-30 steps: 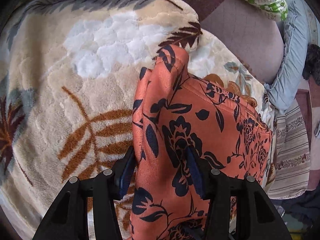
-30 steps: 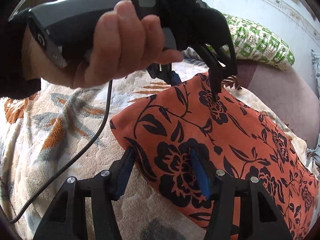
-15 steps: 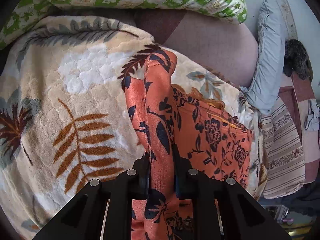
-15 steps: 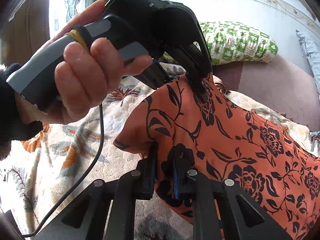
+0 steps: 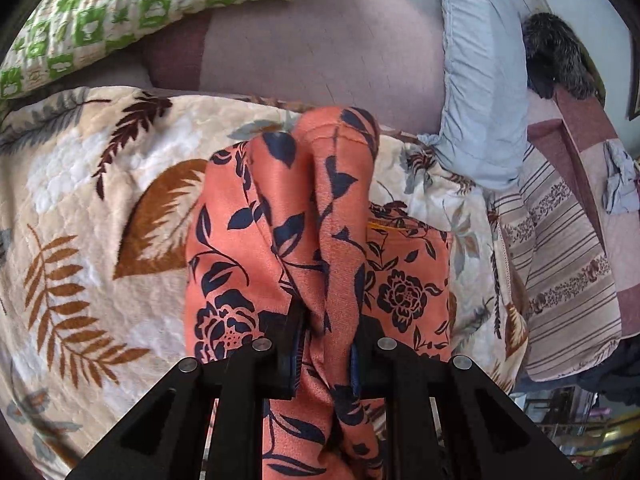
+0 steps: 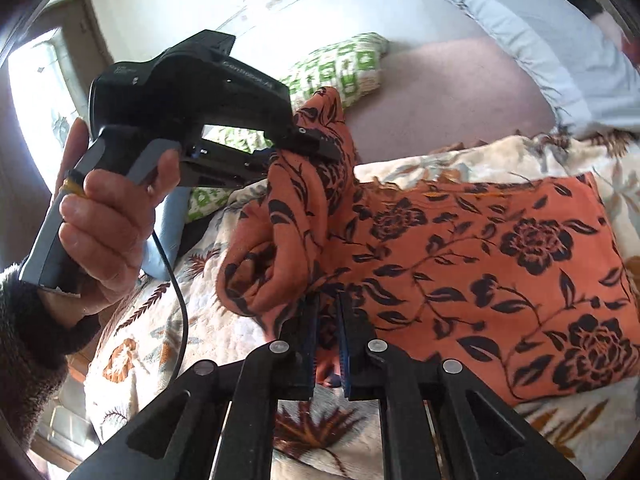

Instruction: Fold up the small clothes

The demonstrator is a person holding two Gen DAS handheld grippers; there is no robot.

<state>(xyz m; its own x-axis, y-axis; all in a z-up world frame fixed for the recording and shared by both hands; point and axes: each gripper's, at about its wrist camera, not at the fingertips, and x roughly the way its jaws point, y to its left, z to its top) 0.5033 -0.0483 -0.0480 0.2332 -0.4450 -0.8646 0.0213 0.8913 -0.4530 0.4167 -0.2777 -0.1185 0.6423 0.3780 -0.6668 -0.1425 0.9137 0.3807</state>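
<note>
An orange garment with dark blue flowers (image 6: 480,248) lies partly on a cream leaf-patterned blanket (image 5: 100,240). My left gripper (image 5: 326,344) is shut on a bunched edge of the garment (image 5: 332,208) and holds it up off the blanket. It also shows in the right wrist view (image 6: 304,148), held by a hand and pinching the lifted corner. My right gripper (image 6: 328,320) is shut on the near edge of the same garment, which is raised and folding over toward the flat part.
A green-and-white checked pillow (image 5: 120,12) and a pale blue pillow (image 5: 480,80) lie at the head of the mauve bed sheet (image 5: 320,48). A striped cloth (image 5: 560,264) hangs at the right. A black cable (image 6: 176,288) hangs from the left gripper.
Both grippers closed from open onto the garment's edge, then lifted it off the blanket and carried it toward the pillows, so the cloth now bunches and folds over.
</note>
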